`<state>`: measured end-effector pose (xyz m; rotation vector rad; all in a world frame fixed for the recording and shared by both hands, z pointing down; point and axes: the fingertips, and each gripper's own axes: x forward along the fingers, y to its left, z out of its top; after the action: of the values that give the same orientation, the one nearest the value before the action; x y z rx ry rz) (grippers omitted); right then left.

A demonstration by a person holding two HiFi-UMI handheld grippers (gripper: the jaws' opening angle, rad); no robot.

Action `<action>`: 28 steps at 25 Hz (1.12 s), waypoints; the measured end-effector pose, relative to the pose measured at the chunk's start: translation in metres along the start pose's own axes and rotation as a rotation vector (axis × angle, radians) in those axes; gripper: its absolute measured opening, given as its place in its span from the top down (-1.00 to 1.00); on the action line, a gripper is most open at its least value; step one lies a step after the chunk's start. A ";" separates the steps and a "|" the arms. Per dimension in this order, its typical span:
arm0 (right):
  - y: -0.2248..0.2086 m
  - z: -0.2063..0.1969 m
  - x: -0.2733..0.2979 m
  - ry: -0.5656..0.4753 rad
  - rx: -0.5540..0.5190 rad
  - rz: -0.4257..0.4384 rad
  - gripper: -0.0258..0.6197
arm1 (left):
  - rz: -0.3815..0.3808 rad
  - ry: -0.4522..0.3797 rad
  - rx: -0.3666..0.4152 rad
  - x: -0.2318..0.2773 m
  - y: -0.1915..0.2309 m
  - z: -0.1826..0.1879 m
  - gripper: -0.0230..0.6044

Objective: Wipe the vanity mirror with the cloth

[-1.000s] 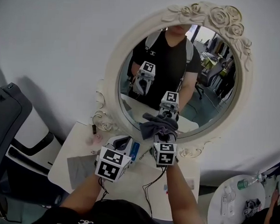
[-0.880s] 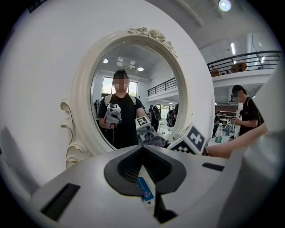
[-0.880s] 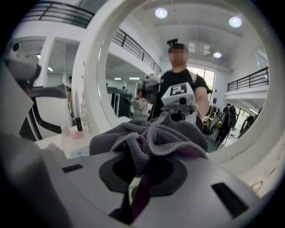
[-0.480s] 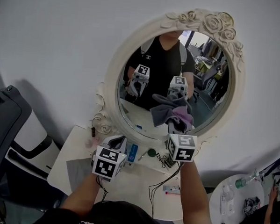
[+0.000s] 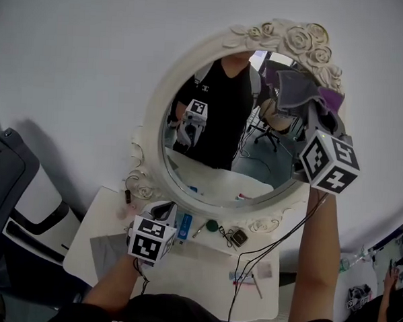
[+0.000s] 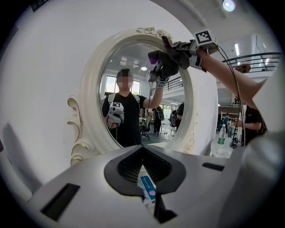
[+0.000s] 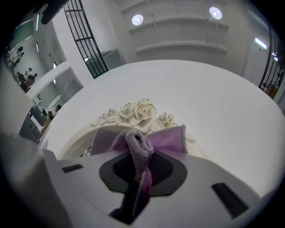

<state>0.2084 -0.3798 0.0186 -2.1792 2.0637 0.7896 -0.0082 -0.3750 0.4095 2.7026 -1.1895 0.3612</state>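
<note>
The cloth [image 5: 296, 91], grey with a purple side, is up at the top right of the vanity mirror [image 5: 155, 121], just under the carved roses [image 5: 299, 37] of the white frame. It lies against the glass there, as far as I can see. My right gripper [image 5: 310, 114] holds it: in the right gripper view the jaws are pressed onto a twisted fold of the fabric, and the rest spreads out in front of them toward the roses. The right arm is stretched high, and a black cable hangs down along it.

My left gripper [image 5: 167, 207] is low, in front of the mirror's foot and above the white table [image 5: 202, 278]. Its jaws are almost together, with only a narrow slit between them, and they grip nothing. Through this slit I see a small blue and white tube [image 5: 186, 225], which lies on the table just beside the gripper.

The mirror stands on the table, against the white wall [image 5: 72, 49]. On the table there are also a grey sheet [image 5: 106, 243] at the left and a round green thing [image 5: 212, 225] near the tube. In the glass I see the person in a black shirt.
</note>
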 end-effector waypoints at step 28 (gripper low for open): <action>0.072 -0.233 -0.061 0.213 0.030 0.049 0.77 | -0.094 0.087 -0.003 0.035 -0.030 -0.031 0.92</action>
<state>0.2185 -0.4170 0.2667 -2.2953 2.2151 0.5474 0.0323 -0.3722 0.4472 2.6979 -1.0350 0.4580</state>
